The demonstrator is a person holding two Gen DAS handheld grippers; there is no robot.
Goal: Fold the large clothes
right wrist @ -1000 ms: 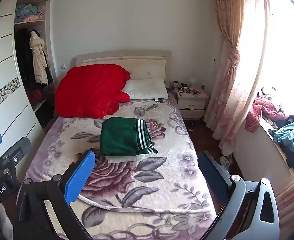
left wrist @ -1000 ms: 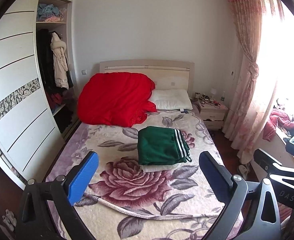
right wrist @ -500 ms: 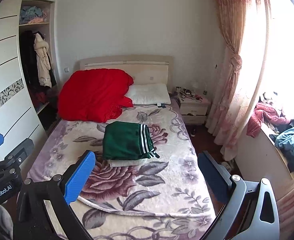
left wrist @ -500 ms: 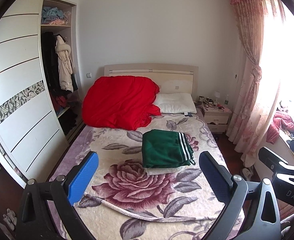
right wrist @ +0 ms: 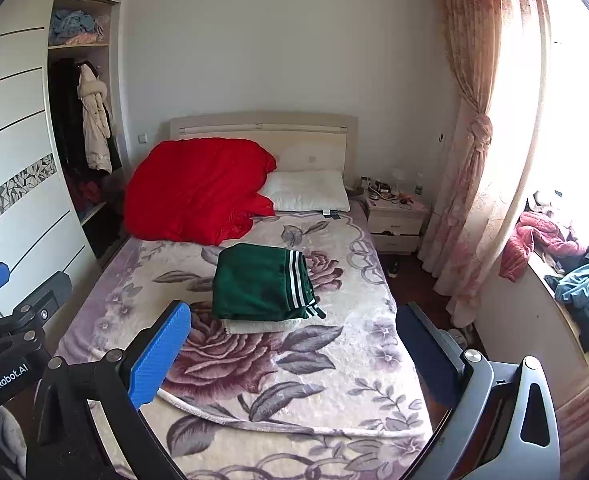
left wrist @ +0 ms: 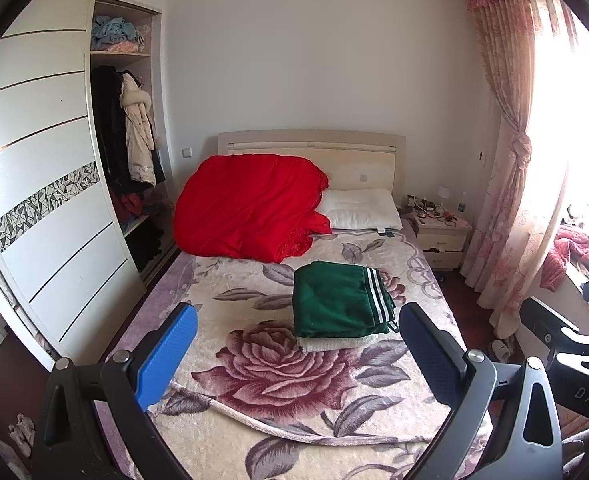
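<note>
Both cameras raised and drawn back from the bed since the earlier frames, more wall and ceiling in view, folded stack unmoved. Left hand-held gripper [left wrist: 294,360] spread wide, blue pads well apart, nothing between them, held above the foot of the bed [left wrist: 222,280]. Right hand-held gripper [right wrist: 292,356] likewise wide and empty, just right of the left one. Green garment with white stripes [left wrist: 338,300], folded into a neat rectangle, lying on a folded cream garment [left wrist: 330,343] near the middle of the floral blanket [left wrist: 278,364], well apart from both grippers. Red quilt [left wrist: 250,208] heaped at the head of the bed, touching a white pillow [left wrist: 360,210]. Open wardrobe [left wrist: 126,152] at left with hanging coats; nightstand [left wrist: 440,236] and tied pink curtain [left wrist: 510,184] at right; loose clothes [right wrist: 566,256] piled on the window ledge.
</note>
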